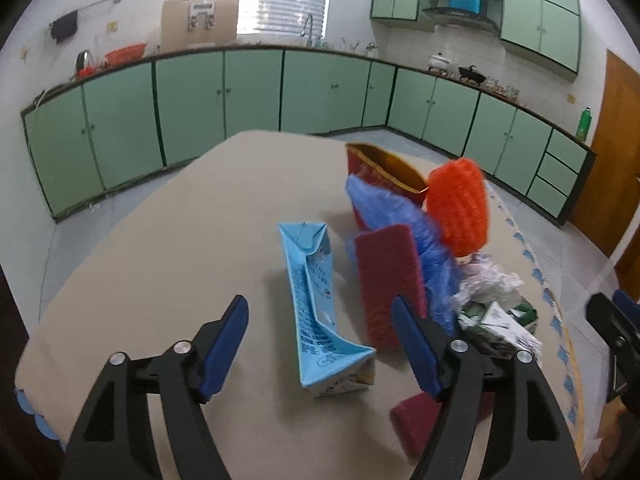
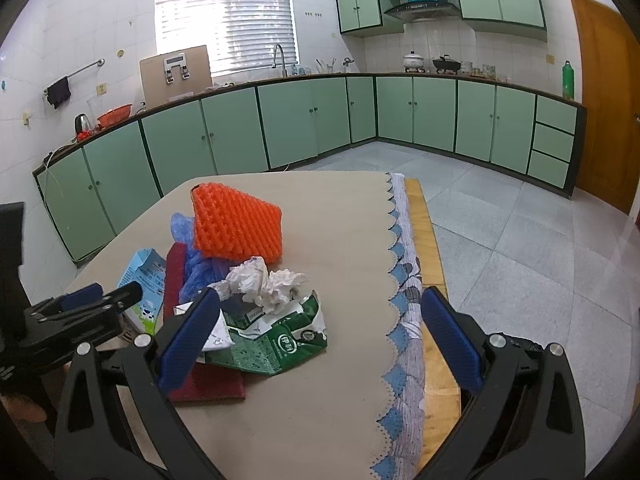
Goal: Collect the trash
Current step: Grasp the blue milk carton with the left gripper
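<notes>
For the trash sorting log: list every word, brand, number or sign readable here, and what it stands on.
Green carton: white Chinese brand logo, apparently "伊利"; not sharp enough to be sure.
Light blue carton: rows of dark print, too blurred to read.
White panel on the countertop board: markings too small to read.
Nothing else legible.

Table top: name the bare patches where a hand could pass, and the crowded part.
Bare: the table left of the blue carton, and between the crumpled tissue and the scalloped cloth edge. Crowded: around the orange foam net and green carton.
</notes>
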The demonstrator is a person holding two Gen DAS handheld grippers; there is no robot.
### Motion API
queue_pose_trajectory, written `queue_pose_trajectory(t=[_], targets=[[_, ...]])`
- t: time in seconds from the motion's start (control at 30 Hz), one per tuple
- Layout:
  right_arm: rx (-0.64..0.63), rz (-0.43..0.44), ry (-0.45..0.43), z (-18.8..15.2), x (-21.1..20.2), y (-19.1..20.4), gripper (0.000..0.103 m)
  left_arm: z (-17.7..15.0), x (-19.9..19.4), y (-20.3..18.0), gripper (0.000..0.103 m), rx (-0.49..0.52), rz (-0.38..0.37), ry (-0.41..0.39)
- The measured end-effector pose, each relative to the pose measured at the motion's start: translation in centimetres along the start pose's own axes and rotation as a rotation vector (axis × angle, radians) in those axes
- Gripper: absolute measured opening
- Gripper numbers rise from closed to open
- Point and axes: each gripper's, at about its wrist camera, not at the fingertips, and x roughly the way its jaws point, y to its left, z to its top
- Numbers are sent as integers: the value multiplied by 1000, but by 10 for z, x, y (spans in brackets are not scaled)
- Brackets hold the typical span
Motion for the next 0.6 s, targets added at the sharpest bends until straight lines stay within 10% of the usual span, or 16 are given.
queue_pose_trajectory(t=[0.23,0.37,0.6], targets=[[-3,2,11,2,9,2,97,-7,11,-2,70,4,6,30],[-4,17,8,6,15,8,97,-15,15,2,38,2,-4,50],[-21,58,-3,17,22,26,97,-12,3,17,36,-9,26,7]])
